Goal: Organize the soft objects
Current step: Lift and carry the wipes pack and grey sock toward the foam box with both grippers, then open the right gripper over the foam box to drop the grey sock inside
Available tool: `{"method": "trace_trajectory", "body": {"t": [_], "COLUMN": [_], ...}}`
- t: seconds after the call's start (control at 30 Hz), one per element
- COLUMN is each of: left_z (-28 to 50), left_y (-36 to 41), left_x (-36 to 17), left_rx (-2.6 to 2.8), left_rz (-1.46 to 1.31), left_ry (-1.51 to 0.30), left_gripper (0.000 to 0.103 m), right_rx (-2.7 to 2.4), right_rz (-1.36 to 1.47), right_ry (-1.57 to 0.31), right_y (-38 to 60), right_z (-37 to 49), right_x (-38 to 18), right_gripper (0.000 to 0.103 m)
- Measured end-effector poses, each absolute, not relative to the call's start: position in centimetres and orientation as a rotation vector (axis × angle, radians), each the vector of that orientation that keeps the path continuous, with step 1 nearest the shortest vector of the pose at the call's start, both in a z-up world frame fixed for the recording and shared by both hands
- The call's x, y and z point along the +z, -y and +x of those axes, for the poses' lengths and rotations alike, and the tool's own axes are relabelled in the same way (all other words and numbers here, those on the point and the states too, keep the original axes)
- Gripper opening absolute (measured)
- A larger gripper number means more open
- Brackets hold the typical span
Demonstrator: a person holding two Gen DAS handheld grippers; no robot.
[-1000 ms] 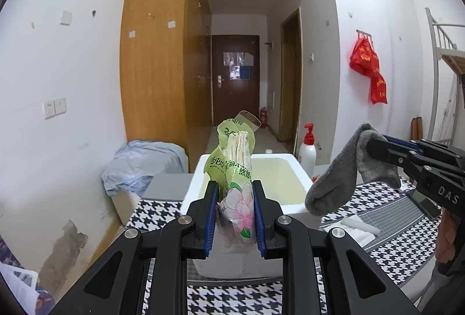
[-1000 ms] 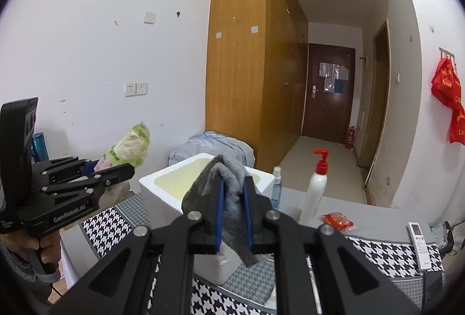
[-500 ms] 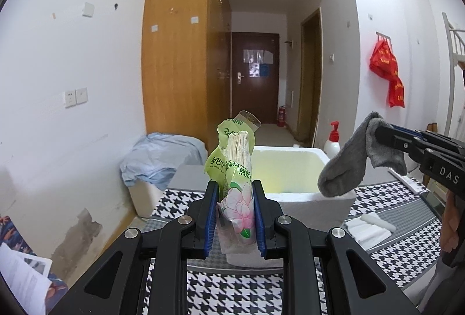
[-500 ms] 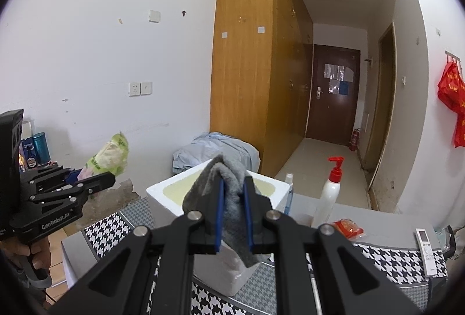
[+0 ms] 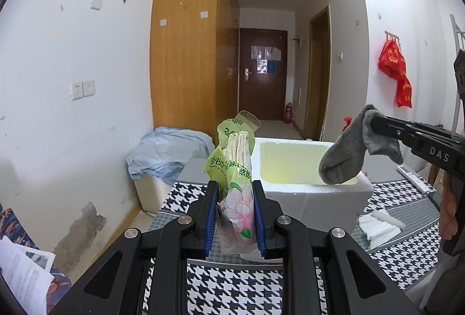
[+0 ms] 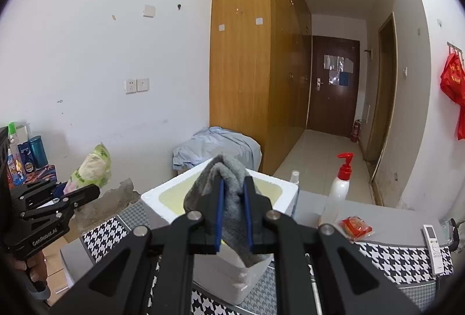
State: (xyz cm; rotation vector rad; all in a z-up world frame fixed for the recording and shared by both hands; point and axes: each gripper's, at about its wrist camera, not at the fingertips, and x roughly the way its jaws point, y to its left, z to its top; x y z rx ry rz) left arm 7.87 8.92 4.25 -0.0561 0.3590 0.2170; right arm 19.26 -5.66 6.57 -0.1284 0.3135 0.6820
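The left gripper [image 5: 235, 213] has its fingers clenched on a green tissue pack [image 5: 237, 169]; the right gripper [image 6: 233, 210] pinches a grey sock [image 6: 229, 187] above the white foam box [image 6: 279, 187].

table [image 6: 386, 216]: houndstooth cloth [image 5: 232, 291] | foam box [image 5: 314, 198] | pump bottle [image 6: 338, 192] | remote [image 6: 434, 248]
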Motion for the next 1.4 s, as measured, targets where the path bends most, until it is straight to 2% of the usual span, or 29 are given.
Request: {"method": "trace_trajectory", "body": {"t": [1.07,1.1,1.17,1.23,1.27,1.33,1.4], "left_z": [9.6,9.6,9.7,9.8,9.8,9.9,9.9], "left_y": [-10.6,-10.6,-10.8,-10.9,-11.0,-11.0,-10.9], "left_x": [3.0,2.9,2.8,2.8,2.8,3.0,3.2], "left_rx": [0.231,0.23,0.23,0.237,0.239,0.241,0.239], "left_rz": [-0.079,-0.081,-0.084,-0.088,-0.087,-0.087,-0.081], "left_ry": [-0.383,-0.383,-0.386,-0.387,-0.387,-0.386,-0.38], "left_gripper": [0.024,0.024,0.024,0.024,0.024,0.024,0.024], "right_rx": [0.641,0.638,0.644,0.652,0.662,0.673,0.678], "right_rz": [-0.181,-0.179,-0.175,-0.158,-0.142,-0.136,-0.134], "right_ry": [-0.497,-0.501,-0.514,-0.515,-0.51,-0.506,-0.5], "right_y": [1.2,1.1,1.0,1.1,1.3,1.5,1.6], "right_z": [24.2,24.2,24.5,24.5,24.5,24.3,24.1], "right_x": [3.6,3.6,3.4,3.4,3.5,3.6,3.7], "right_gripper": [0.017,0.02,0.035,0.056,0.06,0.074,0.083]}}
